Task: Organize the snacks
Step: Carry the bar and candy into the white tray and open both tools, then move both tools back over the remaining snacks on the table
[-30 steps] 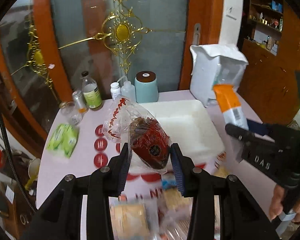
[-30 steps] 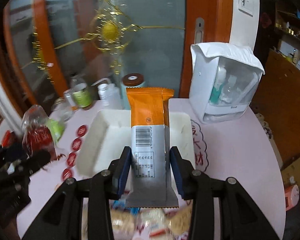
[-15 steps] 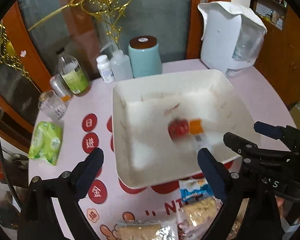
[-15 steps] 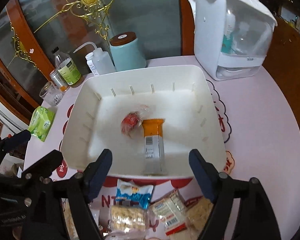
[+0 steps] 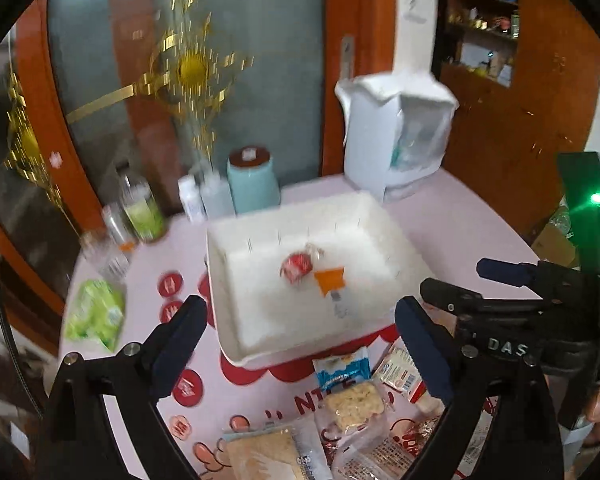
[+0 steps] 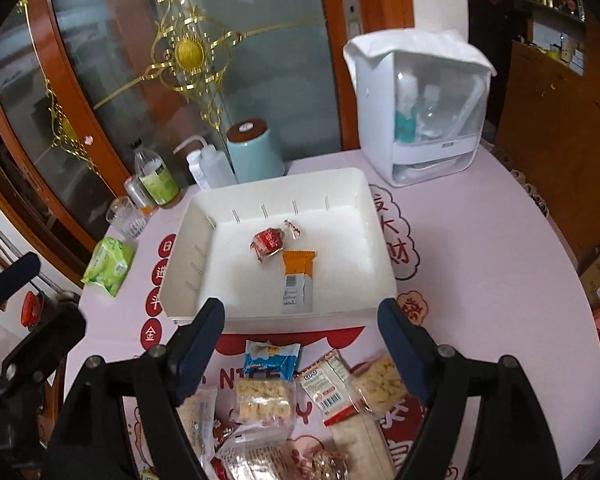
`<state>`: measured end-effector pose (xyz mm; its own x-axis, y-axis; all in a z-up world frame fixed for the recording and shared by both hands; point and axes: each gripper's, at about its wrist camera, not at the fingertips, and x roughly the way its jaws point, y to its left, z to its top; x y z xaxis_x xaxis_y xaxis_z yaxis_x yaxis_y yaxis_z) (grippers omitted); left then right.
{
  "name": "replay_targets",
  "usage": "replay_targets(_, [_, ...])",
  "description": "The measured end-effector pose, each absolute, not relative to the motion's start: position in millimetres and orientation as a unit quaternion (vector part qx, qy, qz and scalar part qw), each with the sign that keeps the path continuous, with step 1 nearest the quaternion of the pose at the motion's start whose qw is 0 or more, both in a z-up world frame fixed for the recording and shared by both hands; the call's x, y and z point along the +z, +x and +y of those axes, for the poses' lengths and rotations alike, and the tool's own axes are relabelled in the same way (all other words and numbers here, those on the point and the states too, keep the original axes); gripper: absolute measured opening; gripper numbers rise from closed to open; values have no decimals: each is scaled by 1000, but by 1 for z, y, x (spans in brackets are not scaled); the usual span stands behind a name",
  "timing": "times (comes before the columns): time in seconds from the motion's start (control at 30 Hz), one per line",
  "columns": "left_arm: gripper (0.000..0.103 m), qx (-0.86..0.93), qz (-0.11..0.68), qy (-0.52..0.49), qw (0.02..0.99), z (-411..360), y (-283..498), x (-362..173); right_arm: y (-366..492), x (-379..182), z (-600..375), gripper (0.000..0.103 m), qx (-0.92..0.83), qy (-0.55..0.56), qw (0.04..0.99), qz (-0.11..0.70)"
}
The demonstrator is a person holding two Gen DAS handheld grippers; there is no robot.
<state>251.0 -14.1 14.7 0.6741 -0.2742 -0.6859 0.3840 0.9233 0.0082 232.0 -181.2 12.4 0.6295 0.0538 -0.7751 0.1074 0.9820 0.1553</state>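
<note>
Both wrist views look obliquely down, sharing the white bin [image 5: 236, 248].

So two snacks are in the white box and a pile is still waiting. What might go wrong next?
The pile is crowded and overlapping, so an open tool may pinch two packets at once. The two tools work close together and might collide. The glass and bottles stand near the box, so a wide swing may knock them.

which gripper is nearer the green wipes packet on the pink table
Left. The left gripper hangs open just right of the green wipes packet, beside the white tray. The right gripper is open farther right, across the tray front.
</note>
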Motion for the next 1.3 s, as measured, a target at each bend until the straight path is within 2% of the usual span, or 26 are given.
replay_targets(0.13, [94, -186, 327, 102, 921, -22, 214, 42, 208, 27, -187, 80, -5, 97, 905, 414])
replay_targets(0.27, [94, -189, 327, 96, 921, -22, 190, 55, 184, 38, -190, 80, 2, 83, 913, 400])
replay_targets(0.6, [94, -144, 332, 82, 929, 0, 122, 53, 116, 56, -170, 80, 36, 0, 931, 362])
replay_targets(0.77, [95, -121, 372, 59, 919, 24, 90, 31, 91, 50, -155, 80, 57, -24, 934, 351])
replay_targets(0.9, [95, -105, 410, 30, 906, 46, 75, 6, 85, 31, -145, 80, 86, -13, 923, 376])
replay_targets(1.3, [95, -66, 472, 25, 879, 102, 31, -91, 71, -71, -97, 80, 133, -40, 863, 486])
